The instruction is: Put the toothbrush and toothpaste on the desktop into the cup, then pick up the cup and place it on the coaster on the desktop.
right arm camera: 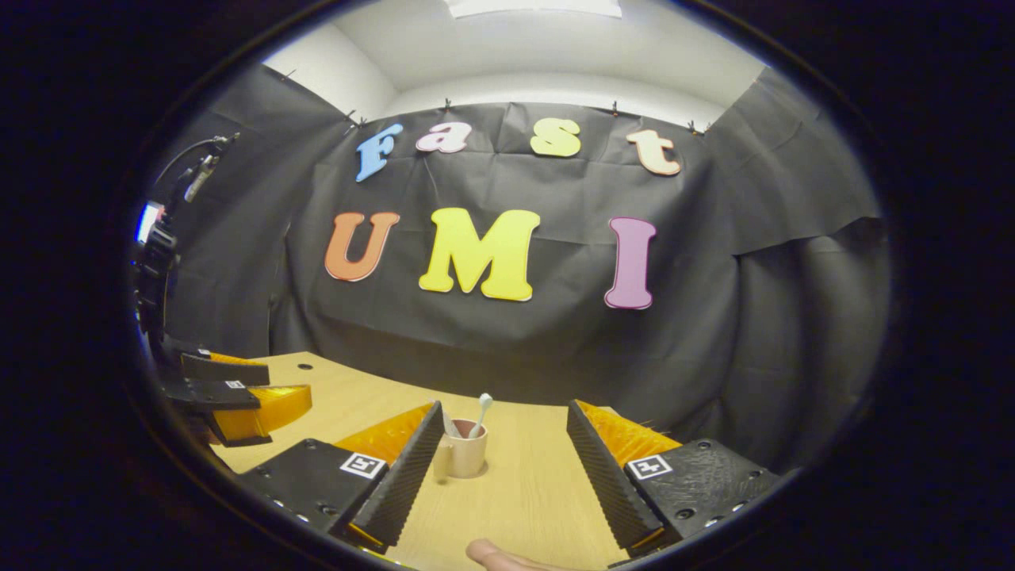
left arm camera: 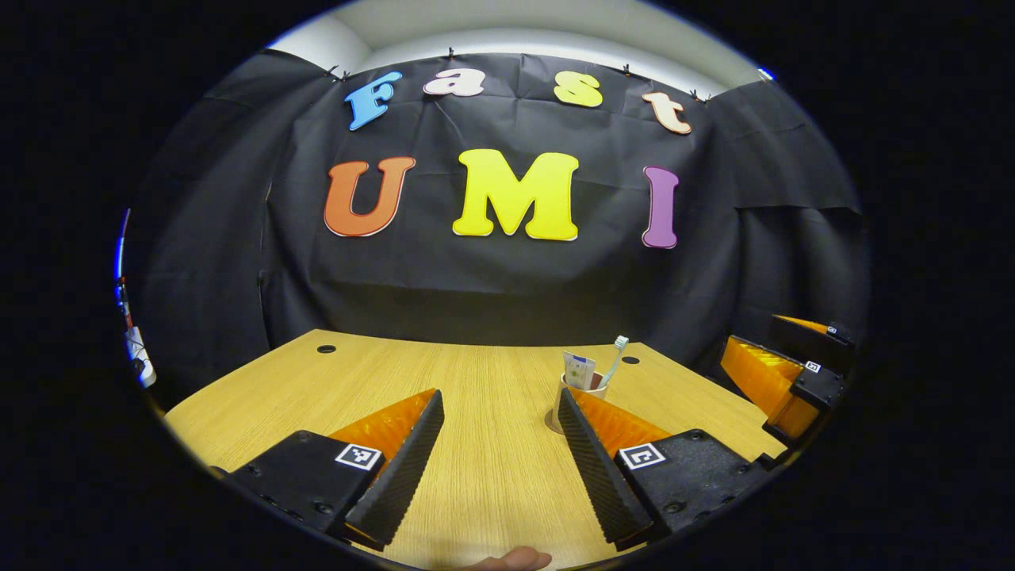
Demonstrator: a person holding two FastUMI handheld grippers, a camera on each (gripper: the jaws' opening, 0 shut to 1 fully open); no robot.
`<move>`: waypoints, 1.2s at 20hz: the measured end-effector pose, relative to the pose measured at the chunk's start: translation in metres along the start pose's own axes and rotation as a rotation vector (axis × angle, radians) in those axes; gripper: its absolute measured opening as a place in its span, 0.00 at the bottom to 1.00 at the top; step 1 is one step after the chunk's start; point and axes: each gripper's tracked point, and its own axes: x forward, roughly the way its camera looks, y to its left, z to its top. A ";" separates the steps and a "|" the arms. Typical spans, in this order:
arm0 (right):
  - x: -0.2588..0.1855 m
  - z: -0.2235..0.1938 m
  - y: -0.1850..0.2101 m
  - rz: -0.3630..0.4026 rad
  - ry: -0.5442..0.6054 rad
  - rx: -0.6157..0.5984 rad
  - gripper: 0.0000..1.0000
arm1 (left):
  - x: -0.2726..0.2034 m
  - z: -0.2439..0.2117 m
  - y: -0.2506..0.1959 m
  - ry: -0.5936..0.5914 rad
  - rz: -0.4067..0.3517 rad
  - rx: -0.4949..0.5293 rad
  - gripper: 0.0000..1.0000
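Both grippers agape — cup loaded, seemingly on coaster

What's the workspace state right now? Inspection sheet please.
Surface: wooden desktop, with round grommet holes near the far edge.
Job's things: cup upright, holding the toothbrush and toothpaste; coaster edge visible under the cup's base in the left gripper view.
Clutter: nothing seen.
Grippers: left gripper open, holding nothing; right gripper open, holding nothing, cup beyond its fingers.
Cables: wiring on equipment at the booth's left side.
Surroundings: black cloth wall, pale ceiling.
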 end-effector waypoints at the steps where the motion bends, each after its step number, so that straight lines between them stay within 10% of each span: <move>1: 0.000 -0.001 0.000 0.003 0.001 -0.001 0.96 | 0.000 0.001 0.000 -0.009 0.003 0.008 0.93; 24: -0.001 -0.002 0.004 0.012 -0.004 0.008 0.96 | 0.000 -0.005 -0.011 -0.001 -0.017 0.023 0.93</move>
